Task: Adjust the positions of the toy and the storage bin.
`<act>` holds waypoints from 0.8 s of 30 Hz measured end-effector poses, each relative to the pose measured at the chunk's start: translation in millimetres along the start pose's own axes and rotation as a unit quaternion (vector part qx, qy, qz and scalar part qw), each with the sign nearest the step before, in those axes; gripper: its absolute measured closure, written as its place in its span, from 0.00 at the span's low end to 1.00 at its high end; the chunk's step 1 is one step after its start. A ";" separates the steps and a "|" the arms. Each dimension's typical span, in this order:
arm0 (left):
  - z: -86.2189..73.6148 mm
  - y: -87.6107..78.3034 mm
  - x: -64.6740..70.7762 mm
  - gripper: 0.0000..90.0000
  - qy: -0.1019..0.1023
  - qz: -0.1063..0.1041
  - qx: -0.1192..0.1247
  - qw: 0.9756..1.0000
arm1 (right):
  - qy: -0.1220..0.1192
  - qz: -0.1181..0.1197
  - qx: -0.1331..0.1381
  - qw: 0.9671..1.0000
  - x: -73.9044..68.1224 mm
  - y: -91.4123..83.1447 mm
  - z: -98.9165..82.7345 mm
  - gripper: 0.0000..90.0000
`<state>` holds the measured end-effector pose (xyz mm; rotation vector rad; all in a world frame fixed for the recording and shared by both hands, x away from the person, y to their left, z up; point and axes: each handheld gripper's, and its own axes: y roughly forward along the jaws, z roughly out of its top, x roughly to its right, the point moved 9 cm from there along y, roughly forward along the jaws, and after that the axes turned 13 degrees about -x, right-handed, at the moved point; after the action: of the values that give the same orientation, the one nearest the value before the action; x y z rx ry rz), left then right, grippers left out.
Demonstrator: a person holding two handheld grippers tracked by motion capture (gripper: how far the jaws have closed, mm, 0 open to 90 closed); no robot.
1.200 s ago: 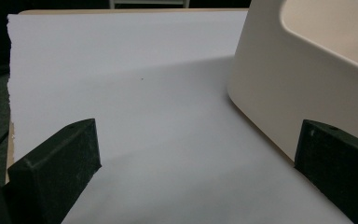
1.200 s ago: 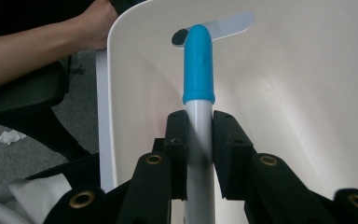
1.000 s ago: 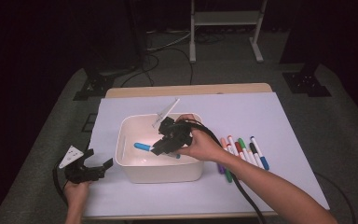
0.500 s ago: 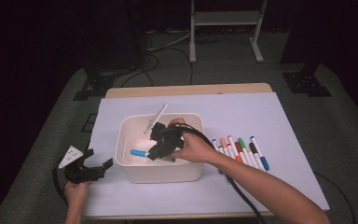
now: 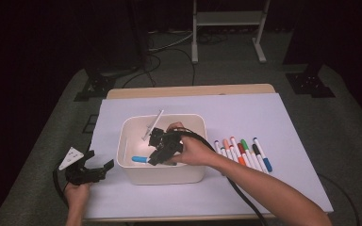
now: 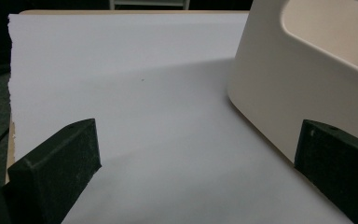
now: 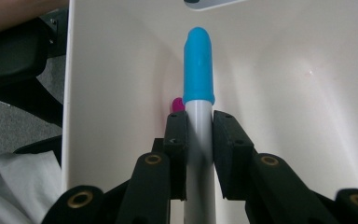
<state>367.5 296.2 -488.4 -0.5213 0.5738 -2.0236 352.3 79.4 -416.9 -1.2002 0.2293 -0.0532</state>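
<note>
**One blue marker pinched inside the bin**

The right gripper (image 7: 199, 135) has its jaws pinching one blue-capped marker (image 7: 198, 70) inside the single white bin (image 5: 136, 127). Behind it, a magenta tip (image 7: 177, 103) is mostly hidden. Six markers (image 5: 243, 153) lie on the table (image 5: 273, 117). The left gripper (image 5: 92, 170) rests with its jaws spread.

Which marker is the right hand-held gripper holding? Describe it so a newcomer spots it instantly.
Find the white bin at the middle of the paper-covered table. Inside it, the right hand-held gripper is shut on a marker with a grey-white barrel. Its light blue cap sets it apart from the magenta-tipped marker lying behind it in the bin.
</note>
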 end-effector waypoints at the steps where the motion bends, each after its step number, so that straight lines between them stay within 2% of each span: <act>1: 0.0 0.0 -0.1 0.00 -0.001 0.000 0.000 1.000 | -0.002 0.000 -0.002 1.000 -0.1 0.6 -0.3 0.82; 3: 0.1 0.1 0.0 0.00 0.000 0.000 0.000 1.000 | 0.001 -0.006 -0.007 1.000 0.4 1.5 -0.5 0.78; 6: 0.1 0.0 -0.1 0.00 -0.001 0.000 0.001 1.000 | 0.001 -0.006 -0.006 1.000 0.3 0.6 -0.4 0.78; 11: -0.2 0.0 0.0 0.00 -0.001 -0.001 -0.001 1.000 | 0.003 -0.013 0.008 1.000 -0.4 -12.4 -2.0 0.76; 12: -0.2 -0.1 0.0 0.00 0.000 0.000 -0.002 1.000 | 0.006 -0.016 0.016 1.000 0.1 -19.8 -3.9 0.74; 13: -0.2 -0.1 0.0 0.00 0.000 0.000 -0.002 1.000 | 0.006 -0.016 0.016 1.000 0.1 -19.8 -3.9 0.74; 14: -0.3 0.0 0.0 0.00 0.000 0.000 -0.002 1.000 | 0.011 -0.020 0.029 0.999 1.1 -30.6 -6.8 0.74; 16: -0.3 0.0 0.0 0.00 0.001 0.001 -0.002 1.000 | 0.012 -0.022 0.037 0.999 1.8 -35.8 -8.0 0.73; 18: -0.3 0.1 0.0 0.00 0.001 0.001 -0.002 1.000 | 0.022 -0.029 0.050 0.998 3.1 -52.2 -16.3 0.71; 19: -0.3 0.1 0.0 0.00 0.001 0.002 -0.002 1.000 | 0.022 -0.029 0.050 0.998 3.1 -52.2 -16.3 0.71; 22: -0.3 0.2 0.2 0.00 0.002 0.001 -0.003 1.000 | 0.040 -0.041 0.065 0.996 7.8 -73.2 -33.1 0.69; 23: -0.4 0.2 0.3 0.00 0.002 0.001 -0.003 1.000 | 0.040 -0.041 0.065 0.996 7.8 -73.2 -33.1 0.69; 24: -0.4 0.2 0.3 0.00 0.002 0.002 -0.004 1.000 | 0.050 -0.048 0.073 0.995 11.2 -84.2 -44.7 0.68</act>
<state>367.3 295.8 -488.9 -0.5203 0.5841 -2.0203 360.9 5.9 -355.7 -1.0625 0.2511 -0.2112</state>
